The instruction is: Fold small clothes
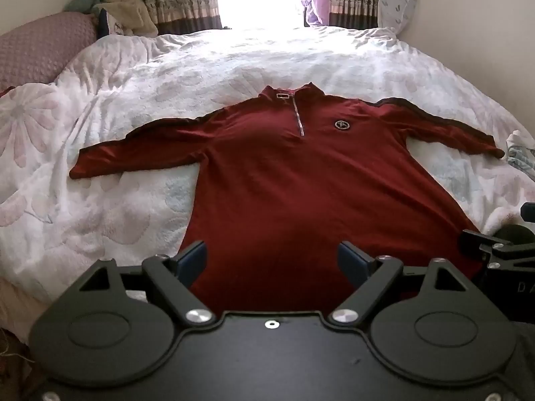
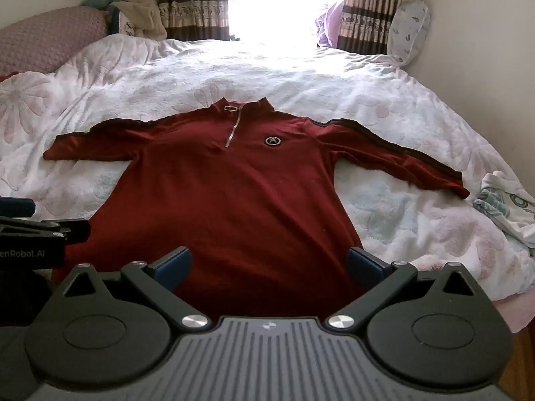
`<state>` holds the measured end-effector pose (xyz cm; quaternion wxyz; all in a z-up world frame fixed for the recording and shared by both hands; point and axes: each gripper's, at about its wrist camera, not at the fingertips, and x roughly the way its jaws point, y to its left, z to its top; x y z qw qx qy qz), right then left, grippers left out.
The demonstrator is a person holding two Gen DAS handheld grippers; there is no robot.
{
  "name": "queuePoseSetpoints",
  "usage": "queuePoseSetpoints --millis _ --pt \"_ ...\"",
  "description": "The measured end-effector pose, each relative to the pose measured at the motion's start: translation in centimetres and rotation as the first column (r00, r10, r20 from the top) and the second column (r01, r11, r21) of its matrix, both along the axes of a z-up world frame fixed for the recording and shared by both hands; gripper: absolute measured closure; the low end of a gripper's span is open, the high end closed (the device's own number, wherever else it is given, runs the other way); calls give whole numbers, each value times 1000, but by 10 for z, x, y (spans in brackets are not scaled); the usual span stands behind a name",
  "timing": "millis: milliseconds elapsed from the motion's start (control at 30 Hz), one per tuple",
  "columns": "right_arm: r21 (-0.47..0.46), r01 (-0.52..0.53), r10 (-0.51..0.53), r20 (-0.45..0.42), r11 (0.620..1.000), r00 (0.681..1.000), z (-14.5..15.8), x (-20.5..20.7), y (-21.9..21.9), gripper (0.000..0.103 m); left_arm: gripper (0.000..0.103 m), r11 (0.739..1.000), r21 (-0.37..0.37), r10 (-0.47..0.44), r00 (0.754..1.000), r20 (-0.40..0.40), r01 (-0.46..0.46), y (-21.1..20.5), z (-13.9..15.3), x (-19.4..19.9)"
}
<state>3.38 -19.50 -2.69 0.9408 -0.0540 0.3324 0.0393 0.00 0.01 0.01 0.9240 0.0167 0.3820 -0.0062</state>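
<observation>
Both tongs, left (image 1: 272,260) and right (image 2: 269,265), gape apart over my red shirt's (image 1: 294,180) hem, sleeves spread flat across the bed (image 1: 133,77).

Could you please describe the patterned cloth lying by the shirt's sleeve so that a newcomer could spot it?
Start at the white floral quilt. The dark red shirt lies flat on it; follow the sleeve on the picture's right to its cuff. Just past it sits a crumpled white cloth with teal rings, the only loose bundle there.
</observation>
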Motion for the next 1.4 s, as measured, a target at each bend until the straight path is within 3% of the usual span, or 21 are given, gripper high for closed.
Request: queuePoseSetpoints --millis 1400 --pt "-6 -5 5 -3 1000 1000 -3 -1 0 0 16 1000 0 -9 1000 8 9 -1 -3 0"
